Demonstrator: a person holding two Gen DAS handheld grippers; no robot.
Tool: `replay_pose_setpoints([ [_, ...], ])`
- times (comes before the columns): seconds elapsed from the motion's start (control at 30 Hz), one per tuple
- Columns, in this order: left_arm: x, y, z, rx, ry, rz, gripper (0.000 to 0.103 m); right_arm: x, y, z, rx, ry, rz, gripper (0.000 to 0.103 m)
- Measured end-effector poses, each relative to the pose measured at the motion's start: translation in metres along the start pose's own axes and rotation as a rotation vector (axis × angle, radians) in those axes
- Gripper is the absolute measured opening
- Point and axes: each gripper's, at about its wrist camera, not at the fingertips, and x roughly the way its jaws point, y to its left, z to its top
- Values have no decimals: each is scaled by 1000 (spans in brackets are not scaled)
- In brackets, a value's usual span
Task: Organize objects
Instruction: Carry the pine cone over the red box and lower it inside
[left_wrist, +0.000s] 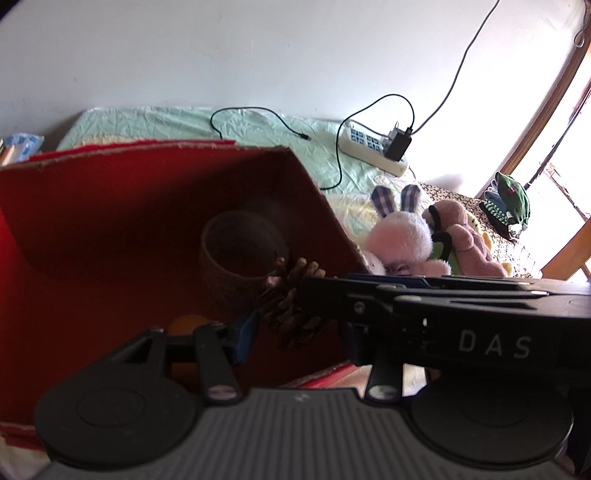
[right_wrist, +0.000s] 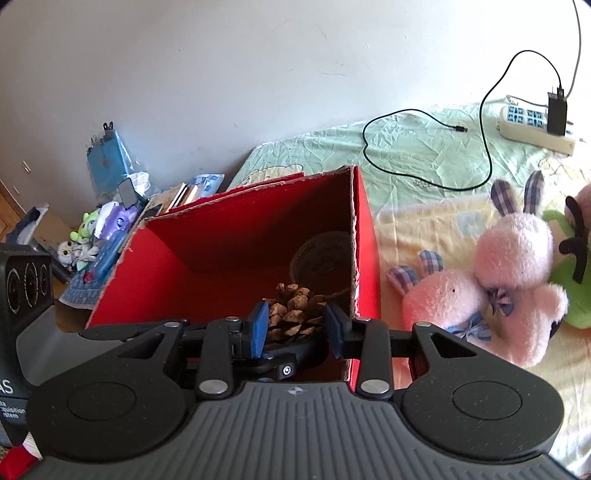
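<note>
Left gripper low centre: jaws spread around the pine cone inside the red box, not touching it as far as I can tell. Right gripper brackets the same cone, jaws likewise apart, cone's long axis pointing away.

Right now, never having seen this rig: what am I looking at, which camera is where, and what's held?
There is no robot here. A person holds a two-finger gripper in each hand, and each carries a fisheye camera looking along its jaws. One picture is from the left gripper, the other from the right gripper. A red box stands on a bed with a brown cup inside. A pink plush rabbit lies beside the box. The right jaws flank a pine cone over the box, but a firm grip can't be confirmed.
</note>
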Motion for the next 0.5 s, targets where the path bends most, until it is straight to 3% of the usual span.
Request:
replay_pose_setpoints([
  [0.5,14,5,1,-31,22,-29,52,6,4,2,-42,-23,-19,45],
])
